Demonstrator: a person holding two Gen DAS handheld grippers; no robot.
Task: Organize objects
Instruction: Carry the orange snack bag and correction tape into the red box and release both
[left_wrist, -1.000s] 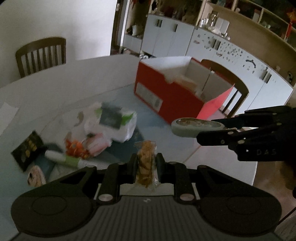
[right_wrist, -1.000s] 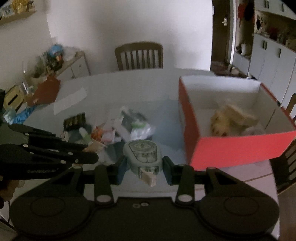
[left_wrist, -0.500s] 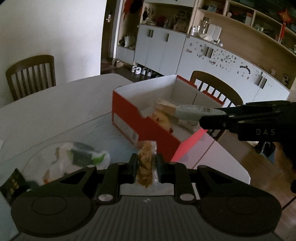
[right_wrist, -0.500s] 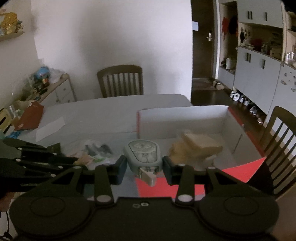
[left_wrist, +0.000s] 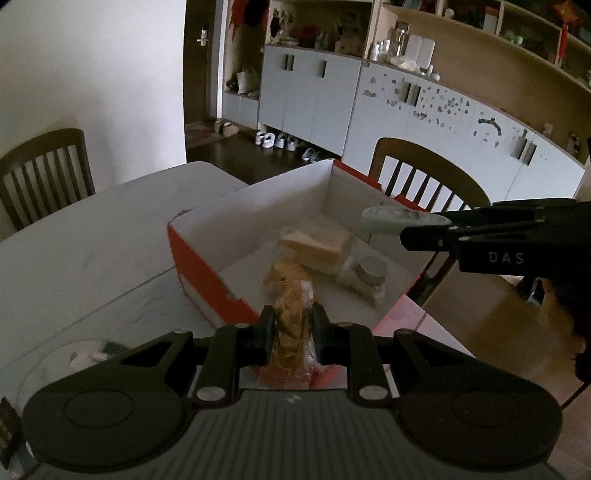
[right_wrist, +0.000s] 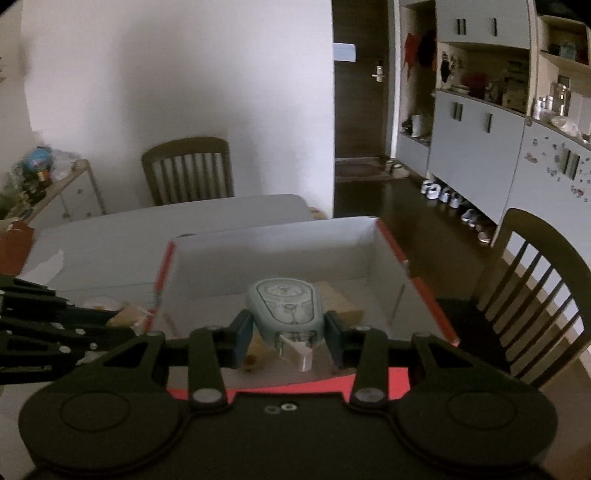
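Red cardboard box (left_wrist: 207, 284) with its white lining now fills both views, where a second ago the clutter pile on the worktop (left_wrist: 92, 236) did. Both hands have carried their loads across. Left gripper (left_wrist: 293, 321) is clamped on a clear packet of golden snacks (left_wrist: 291, 314), poised at the box's near wall. Right gripper (right_wrist: 288, 330) pinches a pale green oval tape-measure-like gadget (right_wrist: 284, 304), hanging over the interior above a tan block (left_wrist: 317, 245). Both look ready for release inside.

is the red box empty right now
No, the red box already holds a tan block and a small round tin on its white floor.
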